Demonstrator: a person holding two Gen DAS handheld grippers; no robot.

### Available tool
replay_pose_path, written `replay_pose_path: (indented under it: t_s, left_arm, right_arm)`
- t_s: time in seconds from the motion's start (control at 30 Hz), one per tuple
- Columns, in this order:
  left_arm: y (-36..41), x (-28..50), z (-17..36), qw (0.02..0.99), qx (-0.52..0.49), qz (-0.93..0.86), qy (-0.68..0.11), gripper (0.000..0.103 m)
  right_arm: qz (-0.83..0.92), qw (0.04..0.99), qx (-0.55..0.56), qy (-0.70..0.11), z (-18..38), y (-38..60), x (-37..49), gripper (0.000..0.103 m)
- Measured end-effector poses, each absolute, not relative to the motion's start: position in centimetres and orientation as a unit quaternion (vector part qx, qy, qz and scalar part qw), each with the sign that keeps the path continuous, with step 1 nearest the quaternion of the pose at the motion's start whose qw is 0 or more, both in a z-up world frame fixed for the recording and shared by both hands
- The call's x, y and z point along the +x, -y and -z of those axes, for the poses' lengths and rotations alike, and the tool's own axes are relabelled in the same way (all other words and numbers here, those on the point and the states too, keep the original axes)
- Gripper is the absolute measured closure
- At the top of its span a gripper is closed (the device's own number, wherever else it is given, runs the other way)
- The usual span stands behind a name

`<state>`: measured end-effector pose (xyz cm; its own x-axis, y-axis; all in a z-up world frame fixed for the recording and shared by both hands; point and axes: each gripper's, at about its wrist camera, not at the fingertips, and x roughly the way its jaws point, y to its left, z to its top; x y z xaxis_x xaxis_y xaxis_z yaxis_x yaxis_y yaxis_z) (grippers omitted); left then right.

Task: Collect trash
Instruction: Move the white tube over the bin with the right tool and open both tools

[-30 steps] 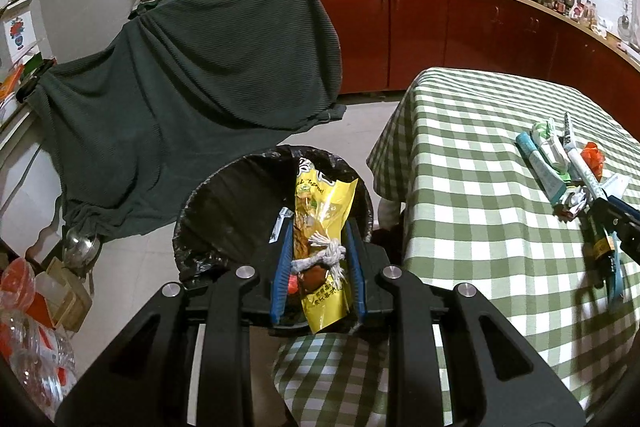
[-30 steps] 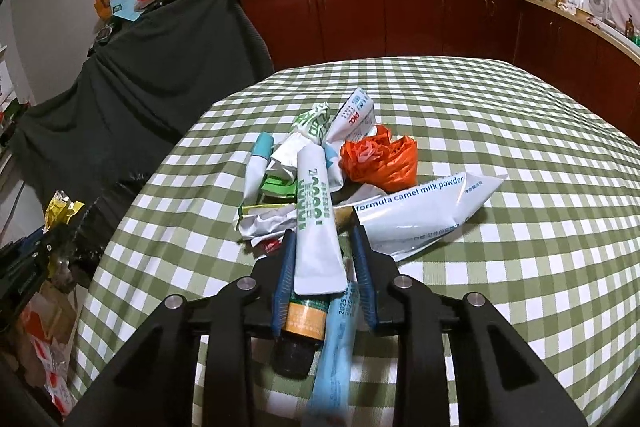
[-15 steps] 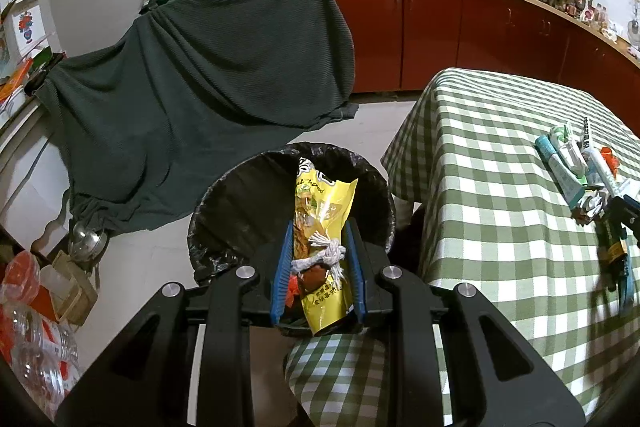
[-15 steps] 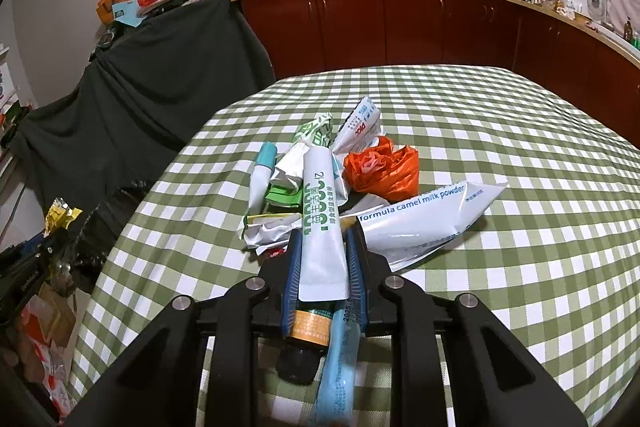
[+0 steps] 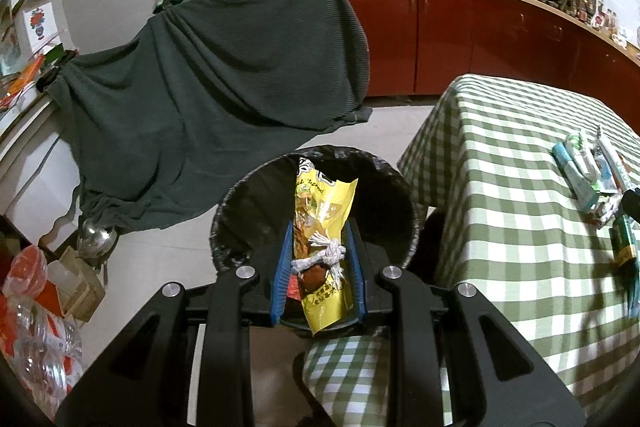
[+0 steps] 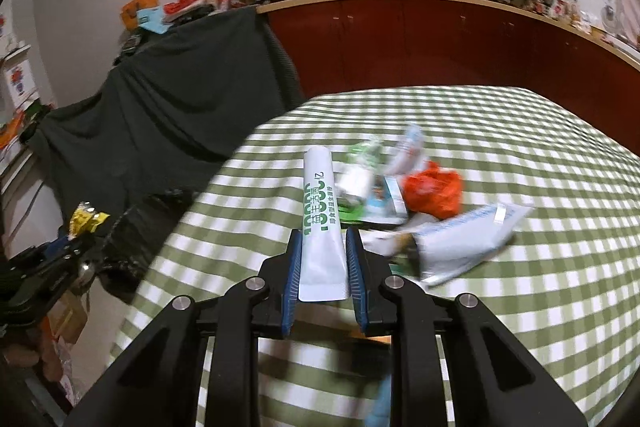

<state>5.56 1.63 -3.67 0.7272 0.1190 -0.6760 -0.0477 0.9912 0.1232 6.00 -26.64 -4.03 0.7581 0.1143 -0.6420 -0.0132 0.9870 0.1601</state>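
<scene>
L gripper (image 5: pixel 318 259) clamps yellow snack wrapper (image 5: pixel 322 215) over black-lined bin (image 5: pixel 240 195). R gripper (image 6: pixel 323 259) pinches white tube (image 6: pixel 320 211) above checked table (image 6: pixel 520 307). Both items look light, soft, slick; grip mid-body, near tube's flat crimp.

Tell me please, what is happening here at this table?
A person with a gripper in each hand is clearing rubbish from the green checked tablecloth. The left gripper has its jaws shut on a yellow snack wrapper bundled with a white knotted string, over the black-lined round bin. The right gripper holds a white tube with green lettering, lifted clear of the pile of wrappers. Nothing has been dropped yet.
</scene>
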Motion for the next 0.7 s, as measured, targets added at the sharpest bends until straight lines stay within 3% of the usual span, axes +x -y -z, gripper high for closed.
replay_pose_path:
  t_s: [0.7]
  left_arm:
    - [-7.4,8.2,4.4,0.924,0.038,-0.111,-0.364,0.078]
  right_arm:
    - [-0.174,0.923,0.018,-0.343,3.4,12.5,11.7,0.080]
